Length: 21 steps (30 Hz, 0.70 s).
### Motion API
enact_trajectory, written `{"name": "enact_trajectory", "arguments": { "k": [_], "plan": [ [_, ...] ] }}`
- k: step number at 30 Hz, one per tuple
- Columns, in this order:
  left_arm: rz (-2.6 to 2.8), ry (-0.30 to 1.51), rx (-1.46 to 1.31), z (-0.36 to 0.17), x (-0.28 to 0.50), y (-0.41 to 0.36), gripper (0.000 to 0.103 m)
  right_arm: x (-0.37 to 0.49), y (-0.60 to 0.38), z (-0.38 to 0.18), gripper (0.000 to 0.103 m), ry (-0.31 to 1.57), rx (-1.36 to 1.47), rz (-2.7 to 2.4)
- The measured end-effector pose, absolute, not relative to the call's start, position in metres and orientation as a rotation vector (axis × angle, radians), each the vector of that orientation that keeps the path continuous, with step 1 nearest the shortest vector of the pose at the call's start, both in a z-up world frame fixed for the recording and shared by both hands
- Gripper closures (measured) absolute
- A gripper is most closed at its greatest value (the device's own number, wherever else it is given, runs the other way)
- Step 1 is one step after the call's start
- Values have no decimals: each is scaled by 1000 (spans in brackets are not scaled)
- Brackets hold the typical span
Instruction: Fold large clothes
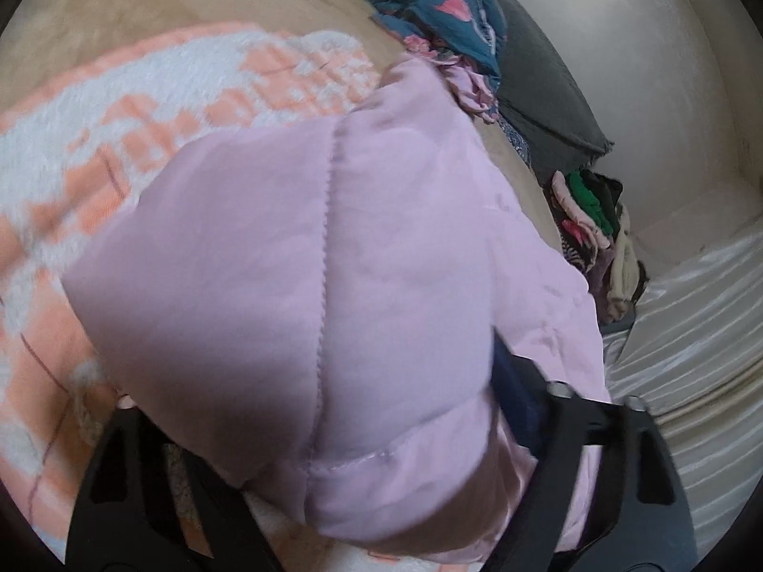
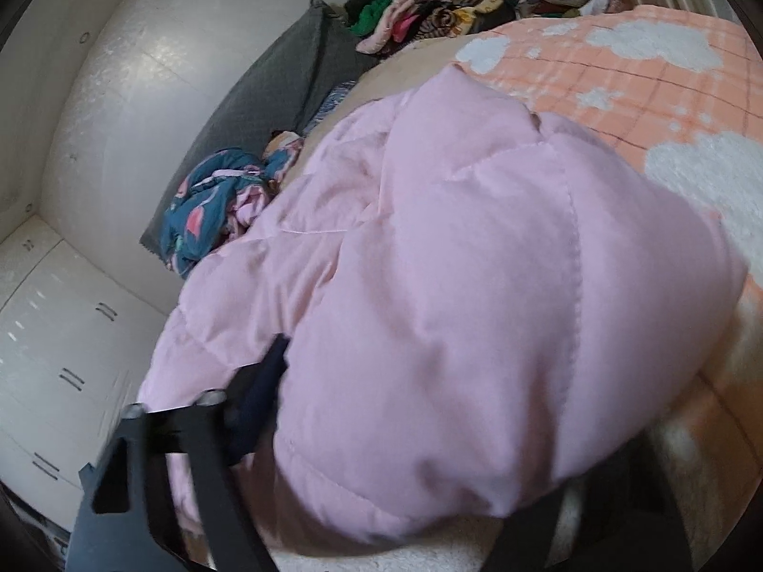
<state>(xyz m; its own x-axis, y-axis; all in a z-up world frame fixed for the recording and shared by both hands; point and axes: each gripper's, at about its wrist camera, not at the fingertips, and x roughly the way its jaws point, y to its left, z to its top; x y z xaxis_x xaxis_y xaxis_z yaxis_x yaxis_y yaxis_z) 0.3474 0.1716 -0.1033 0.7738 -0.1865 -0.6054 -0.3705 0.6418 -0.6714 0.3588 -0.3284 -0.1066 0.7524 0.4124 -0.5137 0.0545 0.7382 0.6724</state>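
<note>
- Jacket [image 1: 334, 262] bunched over blanket [image 1: 143, 109], bulk held between both grippers, probably for folding.
- Left gripper [image 1: 334, 500]: clamps jacket.
- Right gripper [image 2: 405, 500]: clamps jacket.

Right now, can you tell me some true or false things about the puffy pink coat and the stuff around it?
1. The pink coat lies on an orange and white blanket. True.
2. The coat is bright green. False: it is pale pink.
3. A blue flowery garment sits crumpled beside the coat. True.
4. The clothes pile is neatly folded. False: it is a jumbled heap.
5. A grey pillow lies by the wall. True.
</note>
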Motion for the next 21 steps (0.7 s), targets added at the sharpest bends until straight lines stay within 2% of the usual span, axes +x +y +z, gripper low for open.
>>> {"name": "enact_trajectory", "arguments": {
  "k": [2,5,8,15,21],
  "plan": [
    [123,695,-832,-96,347,166,53,358,-325,-100,53,700,676,218],
    [129,690,-758,-83,346,160,63,359,-317,-83,62,706,567,232],
    [129,685,-721,-73,343,157,69,359,-306,-62,66,684,412,240],
    [153,669,-635,-52,337,146,75,354,-286,-27,70,637,202,228],
    [143,647,-565,-34,317,133,76,332,-282,-5,70,575,85,240]
  ]
}}
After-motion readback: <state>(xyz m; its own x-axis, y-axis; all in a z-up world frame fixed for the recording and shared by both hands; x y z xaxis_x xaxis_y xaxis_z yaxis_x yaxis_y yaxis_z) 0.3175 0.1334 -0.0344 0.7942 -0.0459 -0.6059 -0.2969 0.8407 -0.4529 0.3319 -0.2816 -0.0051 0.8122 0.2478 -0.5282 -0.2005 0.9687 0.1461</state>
